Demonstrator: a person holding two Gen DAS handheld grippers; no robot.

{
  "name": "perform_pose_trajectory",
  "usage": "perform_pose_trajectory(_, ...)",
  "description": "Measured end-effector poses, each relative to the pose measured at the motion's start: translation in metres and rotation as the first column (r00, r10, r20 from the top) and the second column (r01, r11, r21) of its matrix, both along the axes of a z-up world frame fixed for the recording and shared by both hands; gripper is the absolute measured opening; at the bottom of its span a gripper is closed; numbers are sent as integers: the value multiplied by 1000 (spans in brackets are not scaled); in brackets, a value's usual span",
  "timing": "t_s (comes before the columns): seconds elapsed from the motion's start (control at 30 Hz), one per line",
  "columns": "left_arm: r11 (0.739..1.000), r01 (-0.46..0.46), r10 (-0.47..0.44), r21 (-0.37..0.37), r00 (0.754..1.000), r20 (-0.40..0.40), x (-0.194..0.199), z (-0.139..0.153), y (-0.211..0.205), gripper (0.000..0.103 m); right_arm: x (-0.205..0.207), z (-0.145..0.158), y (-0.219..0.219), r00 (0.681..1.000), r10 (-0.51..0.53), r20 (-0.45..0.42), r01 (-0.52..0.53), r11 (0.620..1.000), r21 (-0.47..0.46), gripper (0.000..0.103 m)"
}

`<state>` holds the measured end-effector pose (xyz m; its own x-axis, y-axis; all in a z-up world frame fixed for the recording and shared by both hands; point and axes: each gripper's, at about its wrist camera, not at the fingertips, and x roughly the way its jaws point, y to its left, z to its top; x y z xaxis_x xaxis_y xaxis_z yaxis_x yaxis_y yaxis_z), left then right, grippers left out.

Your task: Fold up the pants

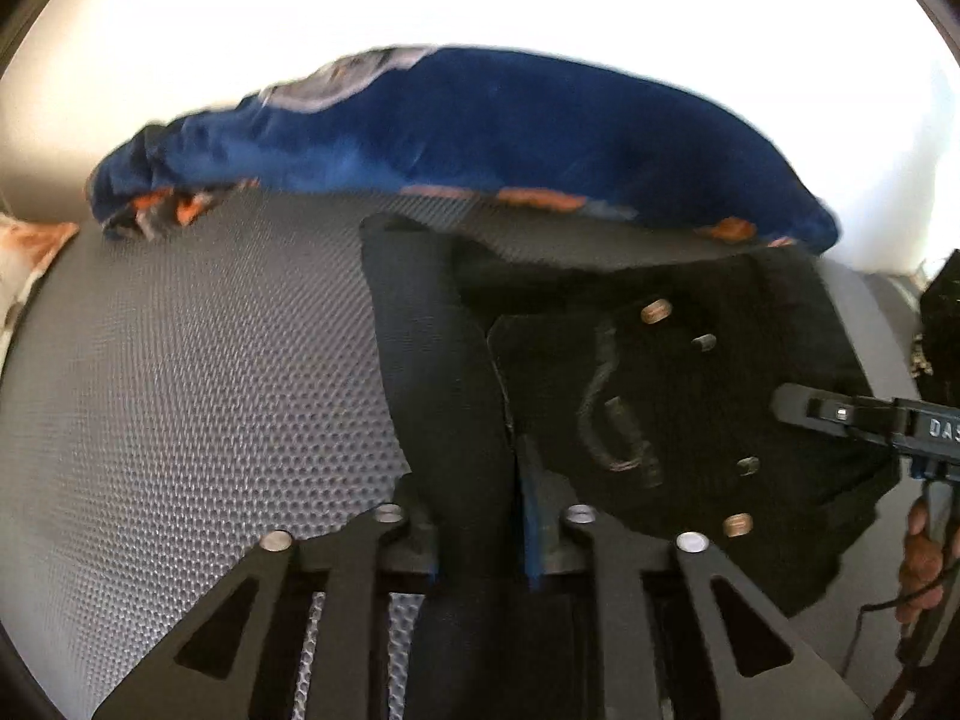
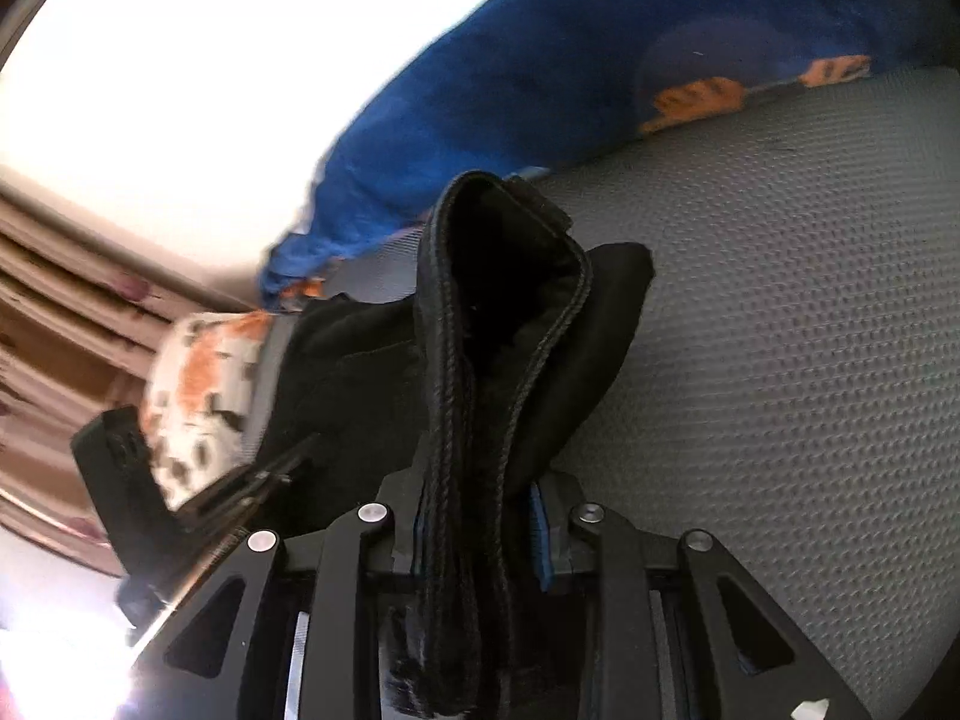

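Left claw [image 1: 477, 516] pinches black pants [image 1: 690, 396]; right view: hem.

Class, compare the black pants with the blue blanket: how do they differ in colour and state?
The black pants are plain black; the blue blanket carries orange patches. The pants are pinched in both grippers, left gripper and right gripper; the blanket lies untouched, bunched behind. Both rest on the grey textured mat.
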<state>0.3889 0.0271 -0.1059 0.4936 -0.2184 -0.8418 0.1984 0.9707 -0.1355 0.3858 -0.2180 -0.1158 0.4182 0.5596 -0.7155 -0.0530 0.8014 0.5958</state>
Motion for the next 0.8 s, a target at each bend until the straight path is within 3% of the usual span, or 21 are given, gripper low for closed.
perform_pose_trajectory(0.03, 1000, -5, 5, 5, 1000, -2, 0, -4, 1, 38, 0, -3, 0, 1000, -3, 0, 3, 999, -33, 33)
perform_pose_trajectory(0.1, 999, -23, 23, 26, 1000, 0, -3, -16, 4, 51, -4, -12, 0, 1000, -11, -3, 11, 991, -135, 52)
perform_pose_trajectory(0.2, 997, -54, 52, 57, 998, 35, -9, -18, 5, 64, -12, -15, 6, 999, 10, 42, 0, 972, -236, 54)
perform_pose_trajectory(0.3, 993, -59, 56, 99, 998, 33, -14, -13, 2, 66, -15, -10, 11, 999, 4, 54, 13, 950, -312, 66)
perform_pose_trajectory(0.4, 985, -61, 55, 159, 998, 42, -25, -4, -3, 66, -22, 1, 19, 997, 8, 83, 26, 913, -407, 69)
perform_pose_trajectory(0.53, 981, -80, 69, 177, 995, 65, -52, 13, -1, 73, -48, 21, 27, 991, 35, 128, 34, 867, -497, 77)
perform_pose_trajectory(0.8, 971, -162, 134, 178, 978, 157, -127, 52, 4, 77, -116, 62, 56, 973, 32, 230, 87, 867, -490, 96)
